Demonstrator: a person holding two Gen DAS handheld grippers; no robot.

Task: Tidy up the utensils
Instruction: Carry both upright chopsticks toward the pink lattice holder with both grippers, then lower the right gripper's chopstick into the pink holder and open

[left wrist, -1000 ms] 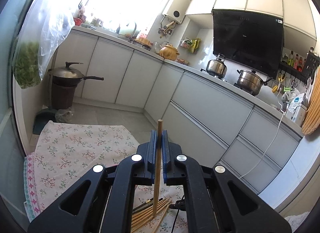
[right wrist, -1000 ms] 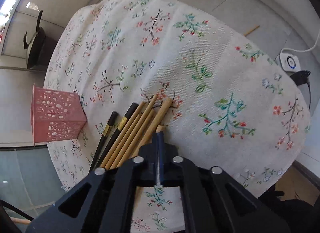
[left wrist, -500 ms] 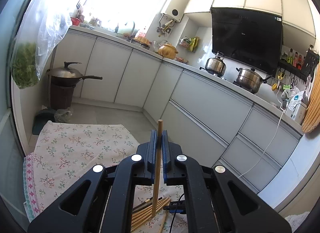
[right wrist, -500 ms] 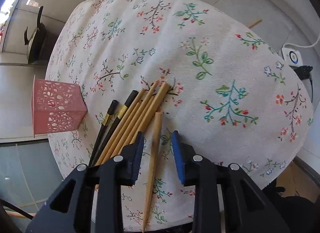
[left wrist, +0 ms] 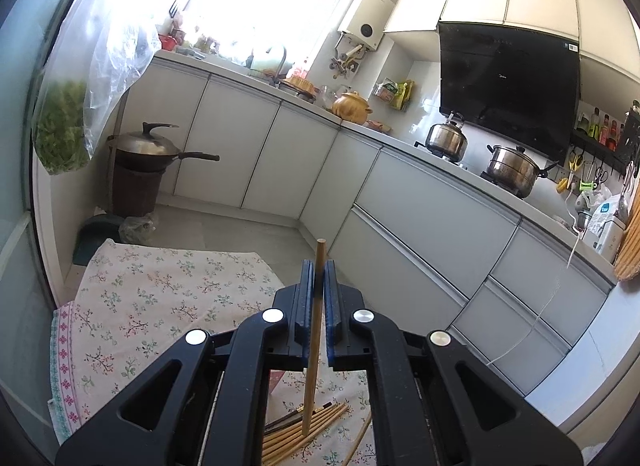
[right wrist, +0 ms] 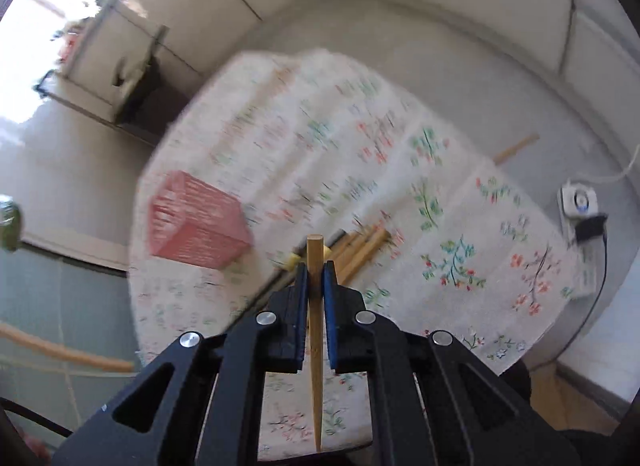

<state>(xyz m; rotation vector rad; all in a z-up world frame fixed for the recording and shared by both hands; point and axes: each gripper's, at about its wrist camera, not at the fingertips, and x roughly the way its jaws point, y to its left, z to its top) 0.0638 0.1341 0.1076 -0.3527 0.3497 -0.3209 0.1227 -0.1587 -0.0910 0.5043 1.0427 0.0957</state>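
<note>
Lifted off the floral cloth point(right wrist: 460, 201) since a second ago, the right gripper point(right wrist: 315, 278) is closing on a bamboo chopstick point(right wrist: 315, 306), long axis along its fingers. The pink basket point(right wrist: 196, 221) lies at ten o'clock from it, nearer this hand. The left gripper point(left wrist: 316, 286) pinches another chopstick point(left wrist: 314, 330) upright, unmoved.

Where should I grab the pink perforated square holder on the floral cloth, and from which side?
Grip one thin upper wall of the pink perforated square holder, coming from above: one finger inside, one outside. Its box looks too wide to span; the open top probably allows entry, though blur hides the rim.
</note>
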